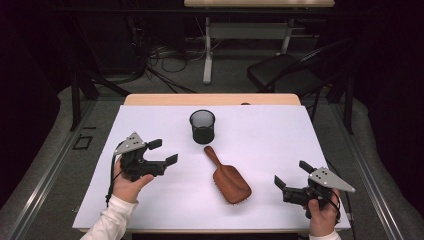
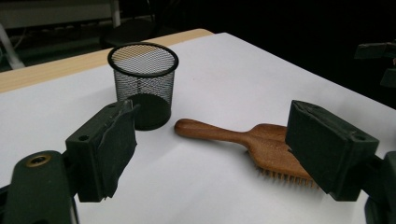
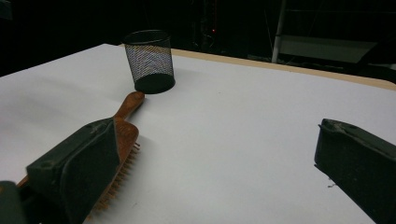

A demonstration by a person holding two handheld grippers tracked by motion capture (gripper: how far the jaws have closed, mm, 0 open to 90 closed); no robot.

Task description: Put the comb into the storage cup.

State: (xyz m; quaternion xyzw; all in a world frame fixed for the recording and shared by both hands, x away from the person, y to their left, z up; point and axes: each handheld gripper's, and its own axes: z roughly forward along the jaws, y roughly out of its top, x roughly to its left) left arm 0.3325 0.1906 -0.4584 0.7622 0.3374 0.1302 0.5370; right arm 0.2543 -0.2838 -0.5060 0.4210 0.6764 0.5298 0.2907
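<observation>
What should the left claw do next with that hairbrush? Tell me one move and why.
Probably carry the left claw across to the hairbrush handle and close on it. Its jaws stand apart with nothing between them and already face the brush, which lies flat, bristles down, its handle end near the mesh cup. The right claw is open beside the brush head.

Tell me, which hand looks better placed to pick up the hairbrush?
Probably the left tool: it points at the hairbrush, whose handle lies nearer that side, jaws open. The right tool sits beside the bristle end.
</observation>
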